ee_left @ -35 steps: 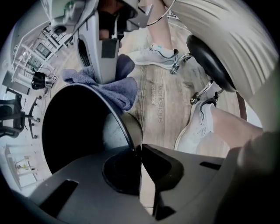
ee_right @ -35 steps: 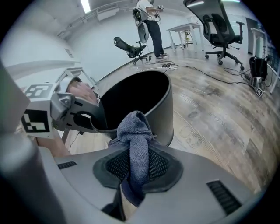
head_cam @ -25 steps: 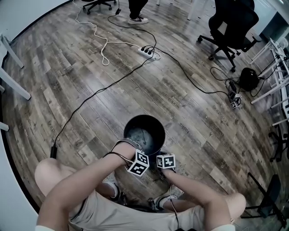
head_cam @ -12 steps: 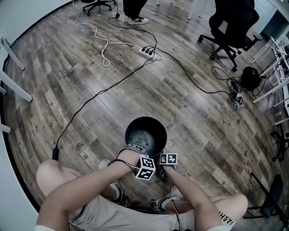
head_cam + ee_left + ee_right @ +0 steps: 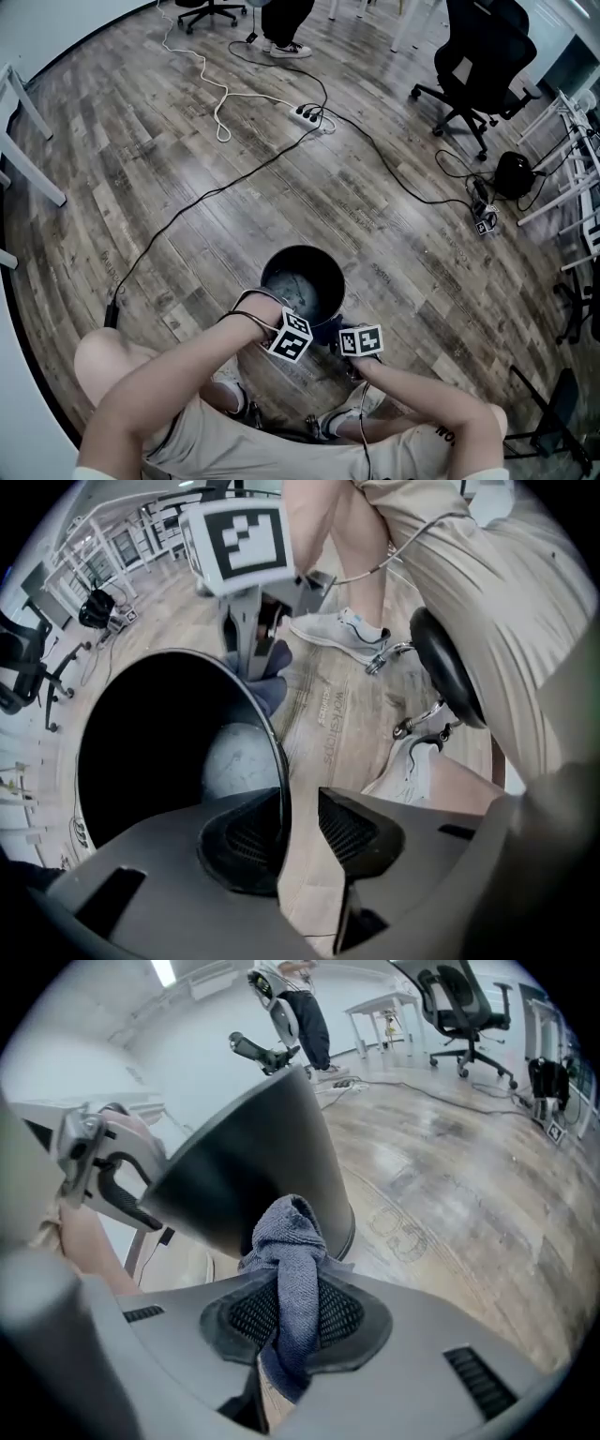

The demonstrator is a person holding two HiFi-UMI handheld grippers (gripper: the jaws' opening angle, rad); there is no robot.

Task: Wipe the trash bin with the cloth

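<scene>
The black round trash bin [image 5: 302, 281] stands on the wood floor in front of the person's knees. My left gripper [image 5: 286, 323] points down over its near rim. In the left gripper view the thin rim of the bin [image 5: 159, 752] runs between the jaws of that gripper [image 5: 300, 832]; they have just been opening and a gap shows on the right of the rim. My right gripper [image 5: 342, 336] is shut on a blue-grey cloth [image 5: 291, 1251], which bunches up between its pads against the bin's outer wall [image 5: 253, 1166]. The cloth [image 5: 267, 663] also shows beyond the rim.
Black and white cables cross the floor to a power strip [image 5: 309, 112]. Office chairs [image 5: 478, 56] stand at the back right, table legs [image 5: 33, 178] at the left. A standing person's shoes [image 5: 281, 42] are at the far edge. The person's own feet [image 5: 342, 630] flank the bin.
The left gripper's cube has moved back toward the bin's rim. The right gripper with the cloth has shifted to the right, away from the left cube.
</scene>
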